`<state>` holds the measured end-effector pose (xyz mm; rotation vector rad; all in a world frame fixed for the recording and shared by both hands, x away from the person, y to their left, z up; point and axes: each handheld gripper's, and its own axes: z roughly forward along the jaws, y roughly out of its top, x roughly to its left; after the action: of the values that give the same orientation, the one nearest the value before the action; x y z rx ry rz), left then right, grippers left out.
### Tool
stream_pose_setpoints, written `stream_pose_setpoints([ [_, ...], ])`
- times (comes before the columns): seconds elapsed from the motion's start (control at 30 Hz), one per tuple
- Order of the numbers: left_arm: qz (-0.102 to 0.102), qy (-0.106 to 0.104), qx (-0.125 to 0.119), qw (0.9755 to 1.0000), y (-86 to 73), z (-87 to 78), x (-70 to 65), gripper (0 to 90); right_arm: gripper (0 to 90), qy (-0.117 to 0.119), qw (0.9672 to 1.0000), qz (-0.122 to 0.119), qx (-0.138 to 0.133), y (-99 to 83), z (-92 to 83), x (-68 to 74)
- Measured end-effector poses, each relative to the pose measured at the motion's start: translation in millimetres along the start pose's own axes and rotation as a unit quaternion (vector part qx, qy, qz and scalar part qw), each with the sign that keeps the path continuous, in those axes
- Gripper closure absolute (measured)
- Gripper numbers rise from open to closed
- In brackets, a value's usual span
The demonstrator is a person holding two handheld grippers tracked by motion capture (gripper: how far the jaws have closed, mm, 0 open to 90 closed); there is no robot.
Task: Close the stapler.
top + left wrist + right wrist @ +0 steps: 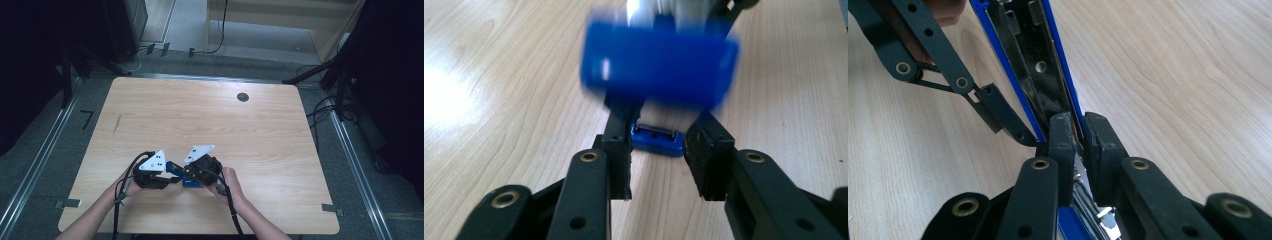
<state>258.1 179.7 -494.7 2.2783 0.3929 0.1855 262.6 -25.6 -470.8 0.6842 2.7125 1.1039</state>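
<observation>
While both hands sit low at the near edge of the table [210, 110], I have the blue stapler [176, 171] caught between my two grippers, just above the wood.

My right gripper [1075, 135] is clamped on the stapler [1048, 70]: its two black pads press together on the thin edge of the opened blue body, with the metal staple channel running up and away from the jaws. Shiny metal parts also show below the pads. In the high view the right gripper [192, 172] sits under its grey plate, hand behind it, cable trailing toward the table edge.

My left gripper [659, 150] has its jaws part way together. The blurred blue stapler arm [659, 62] hangs just ahead of the tips, and a small blue end piece with a metal strip [656, 140] lies between the pads. There is a gap on the right side; on the left I can't tell if the pad touches. So not a firm clamp here. In the right gripper view one left gripper finger [998, 112] rests against the stapler's blue side. In the high view the left gripper [162, 175] meets the stapler from the left.

Dark grommet hole [243, 97] at the far side of the table, well apart.
</observation>
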Motion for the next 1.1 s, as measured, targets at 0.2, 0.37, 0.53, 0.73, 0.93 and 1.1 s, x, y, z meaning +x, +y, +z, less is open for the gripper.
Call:
stream_pose_setpoints([
  [0.2, 0.008, 0.006, 0.001, 0.9999, 4.9, 6.7, -3.2, 66.9, 83.7, -0.002, 1.0000, 0.007, -0.006, -4.7, -7.6, -5.0],
  [0.37, 0.012, 0.021, 0.001, 0.9997, 10.2, 14.5, -7.6, 65.7, 83.8, -0.010, 0.9999, 0.011, -0.007, -8.2, -12.4, -8.2],
  [0.53, 0.010, 0.017, 0.000, 0.9998, 12.1, 16.8, -8.3, 65.6, 83.8, -0.009, 0.9998, 0.015, -0.009, -13.1, -16.4, -12.8],
  [0.73, 0.006, 0.017, -0.006, 0.9998, 12.0, 17.5, -9.3, 65.3, 83.6, -0.012, 0.9998, 0.015, -0.005, -13.4, -17.8, -10.0],
  [0.93, 0.002, 0.021, -0.014, 0.9997, 14.3, 20.6, -11.0, 64.6, 83.1, -0.008, 0.9997, 0.019, -0.011, -13.9, -22.9, -12.9],
  [1.1, 0.007, 0.026, -0.006, 0.9996, 17.9, 23.8, -12.3, 64.9, 83.0, -0.013, 0.9996, 0.023, -0.009, -18.0, -26.3, -15.5],
])
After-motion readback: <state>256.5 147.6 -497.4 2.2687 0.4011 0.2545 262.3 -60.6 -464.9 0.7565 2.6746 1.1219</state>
